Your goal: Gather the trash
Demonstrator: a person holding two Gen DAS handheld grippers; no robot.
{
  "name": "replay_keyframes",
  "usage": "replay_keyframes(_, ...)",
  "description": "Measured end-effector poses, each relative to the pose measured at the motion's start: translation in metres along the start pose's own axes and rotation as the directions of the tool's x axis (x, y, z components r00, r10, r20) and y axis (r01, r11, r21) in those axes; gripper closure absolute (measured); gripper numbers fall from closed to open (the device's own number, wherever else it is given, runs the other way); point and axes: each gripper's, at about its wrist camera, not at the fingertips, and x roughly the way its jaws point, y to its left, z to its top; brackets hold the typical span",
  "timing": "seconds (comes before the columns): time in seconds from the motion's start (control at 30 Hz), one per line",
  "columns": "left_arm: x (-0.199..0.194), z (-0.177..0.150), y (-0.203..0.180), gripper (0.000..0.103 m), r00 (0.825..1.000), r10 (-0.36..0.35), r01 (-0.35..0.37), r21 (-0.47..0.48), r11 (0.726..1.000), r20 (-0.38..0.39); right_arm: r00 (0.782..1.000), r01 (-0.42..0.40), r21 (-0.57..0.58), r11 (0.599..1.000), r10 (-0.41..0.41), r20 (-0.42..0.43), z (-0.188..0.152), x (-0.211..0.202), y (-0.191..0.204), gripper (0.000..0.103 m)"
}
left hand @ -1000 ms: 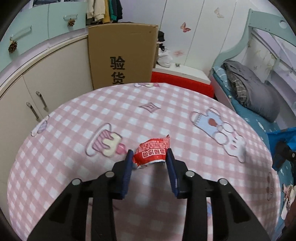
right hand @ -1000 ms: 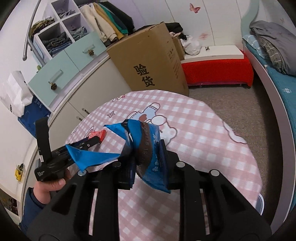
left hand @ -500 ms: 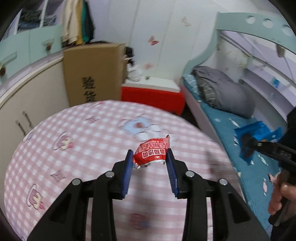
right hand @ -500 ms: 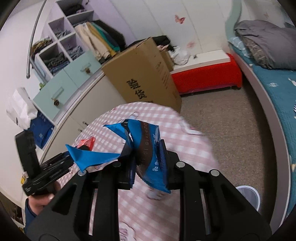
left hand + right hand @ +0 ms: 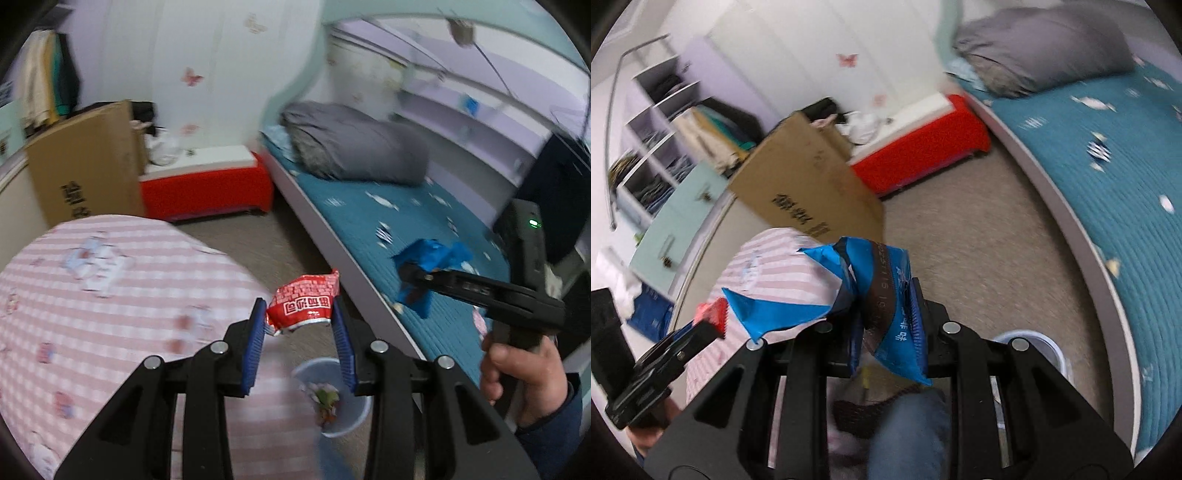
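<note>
The left tool (image 5: 299,325) grips a crumpled red wrapper (image 5: 304,304) between its blue pads, the jaws closed only as far as the packet's width allows, and the packet stands clear of the pink checked worktop (image 5: 110,295), out past its edge. The right tool (image 5: 882,314) is clamped on a blue wrapper (image 5: 882,295), a long flap of which trails out toward 9 o'clock while the rest hangs down at 6 o'clock below the fingers.

What the coming move turns on is the pale blue bin (image 5: 338,400) on the floor. In the left wrist view it sits at 6 o'clock from the red wrapper, directly under the fingertips and just off the worktop's rim, with scraps already inside. By my reading, the left tool needs little more than a short drop and an opening of the jaws, and the packet should fall in.

In the right wrist view the bin (image 5: 1049,345) shows only as a white rim at 4 o'clock from the blue wrapper, partly behind the tool's frame, so that tool is the farther one and must shift toward the bin before letting go. From the left wrist view the right tool (image 5: 410,273) hangs at 3 o'clock, over the edge of the bed (image 5: 388,221). The trailing blue flap looks likely to catch the rim or drape outside if it is released off-centre
</note>
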Motion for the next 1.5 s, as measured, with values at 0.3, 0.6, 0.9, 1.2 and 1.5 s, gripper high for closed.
replay_keyframes(0.3, 0.096, -0.047, -0.085, 0.068, 0.975, -0.012, 0.037, 0.105, 0.994, -0.223, 0.987, 0.098, 0.189, 0.977, -0.071, -0.147, -0.046, 0.037, -0.116, 0.080)
replay_keyframes(0.6, 0.194, -0.092, -0.094, 0.068, 0.901, 0.046, 0.005, 0.116, 0.993, -0.432, 0.946, 0.158, 0.326, 0.932, -0.049, -0.320, -0.102, 0.104, -0.186, 0.078)
replay_keyframes(0.9, 0.266, -0.121, -0.091, 0.066, 0.818, 0.082, -0.018, 0.117, 0.993, -0.569, 0.908, 0.214, 0.427, 0.879, -0.017, -0.419, -0.129, 0.155, -0.231, 0.052)
replay_keyframes(1.2, 0.285, -0.132, -0.086, 0.033, 0.789, 0.114, -0.032, 0.145, 0.989, -0.604, 0.881, 0.297, 0.452, 0.841, -0.058, -0.470, -0.140, 0.166, -0.253, 0.021)
replay_keyframes(1.5, 0.264, -0.114, -0.095, 0.022, 0.819, 0.108, -0.050, 0.116, 0.992, -0.564, 0.897, 0.319, 0.449, 0.835, -0.112, -0.428, -0.130, 0.132, -0.247, 0.006)
